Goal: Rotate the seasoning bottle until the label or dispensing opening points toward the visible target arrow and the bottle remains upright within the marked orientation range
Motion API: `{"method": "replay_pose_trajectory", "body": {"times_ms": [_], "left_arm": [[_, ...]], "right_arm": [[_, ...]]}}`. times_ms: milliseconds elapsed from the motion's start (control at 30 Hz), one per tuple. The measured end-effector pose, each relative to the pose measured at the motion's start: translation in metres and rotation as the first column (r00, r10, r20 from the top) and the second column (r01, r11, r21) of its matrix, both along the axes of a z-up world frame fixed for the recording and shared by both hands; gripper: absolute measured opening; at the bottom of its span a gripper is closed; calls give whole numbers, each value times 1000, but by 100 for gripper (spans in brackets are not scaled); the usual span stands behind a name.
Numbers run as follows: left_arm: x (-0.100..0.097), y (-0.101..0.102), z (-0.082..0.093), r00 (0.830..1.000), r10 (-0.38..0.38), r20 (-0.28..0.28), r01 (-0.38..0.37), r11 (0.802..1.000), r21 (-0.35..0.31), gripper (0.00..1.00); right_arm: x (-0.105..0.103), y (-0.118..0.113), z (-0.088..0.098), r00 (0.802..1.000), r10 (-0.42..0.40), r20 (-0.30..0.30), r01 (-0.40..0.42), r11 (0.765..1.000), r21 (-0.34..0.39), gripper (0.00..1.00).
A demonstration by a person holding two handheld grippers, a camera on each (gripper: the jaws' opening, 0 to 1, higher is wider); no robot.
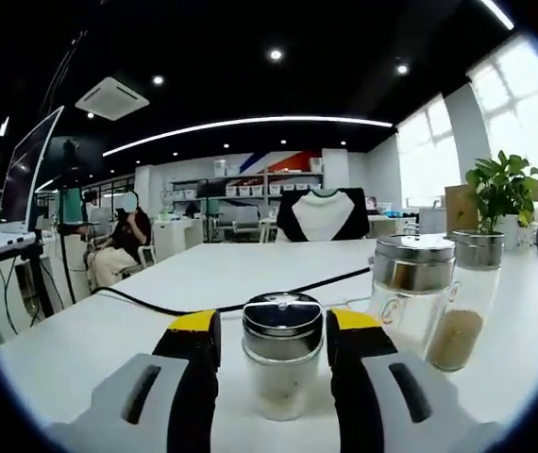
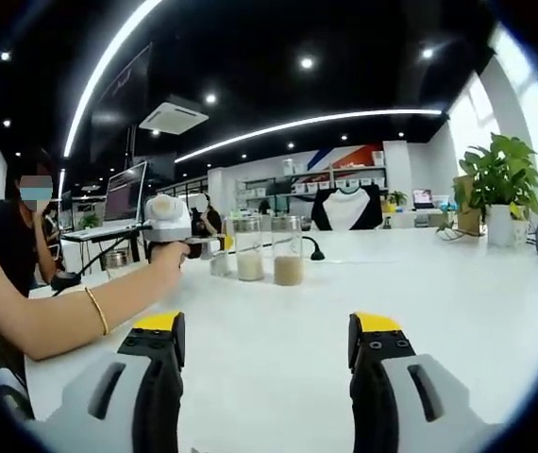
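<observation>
The left gripper [image 1: 273, 354] is standing with its yellow-tipped jaws spread to either side of the seasoning bottle [image 1: 281, 363], which is sitting upright on the white bench [image 1: 250, 274] directly between them. Whether the pads are already touching the glass cannot be told from the left gripper view; a thin gap seems to be showing on each side. The bottle's long axis is running vertical, its chrome cap level with the jaw tips, so the coming move looks to be a close and a twist about that upright axis. No label, opening or target arrow is readable here.

Two taller jars [image 1: 434, 297] are standing just beside each other, further along the bench toward the right of this view, near a potted plant [image 1: 503, 193].

The right gripper [image 2: 265, 344] is hanging with its jaws wide apart over bare bench, holding nothing, well apart from the bottles. In the right gripper view the person's hand [image 2: 167, 253] is gripping the left tool, forearm stretched out low over the bench toward the near edge, wrist roughly level. The left hand is clearly the nearer one to the bottle.
</observation>
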State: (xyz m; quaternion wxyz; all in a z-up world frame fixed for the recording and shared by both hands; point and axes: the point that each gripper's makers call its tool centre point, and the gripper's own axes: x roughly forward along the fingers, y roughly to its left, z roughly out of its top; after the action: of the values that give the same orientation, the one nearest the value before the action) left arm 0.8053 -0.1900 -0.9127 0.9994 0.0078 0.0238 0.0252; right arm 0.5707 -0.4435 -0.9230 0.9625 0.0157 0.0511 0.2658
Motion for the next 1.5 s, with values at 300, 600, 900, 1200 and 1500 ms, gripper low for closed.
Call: {"method": "replay_pose_trajectory", "body": {"times_ms": [300,600,900,1200,1500], "left_arm": [[-1,-6,4,1000,-19,22,19,1000,15,35],[-3,-10,5,997,-80,-3,80,997,-9,34],[-16,-12,55,989,-108,101,108,994,5,33],[-30,-14,70,989,-108,99,105,994,36,33],[-48,-24,83,982,-152,108,144,986,83,33]], "right_arm": [[1,2,-6,1000,4,-15,-4,1000,1,69],[-2,3,-5,1000,4,-14,-4,1000,-1,68],[-5,4,-4,1000,4,-13,-4,1000,-2,68],[-8,5,4,1000,5,6,-5,1000,-3,68],[-16,2,10,1000,0,24,0,1000,5,67]]}}
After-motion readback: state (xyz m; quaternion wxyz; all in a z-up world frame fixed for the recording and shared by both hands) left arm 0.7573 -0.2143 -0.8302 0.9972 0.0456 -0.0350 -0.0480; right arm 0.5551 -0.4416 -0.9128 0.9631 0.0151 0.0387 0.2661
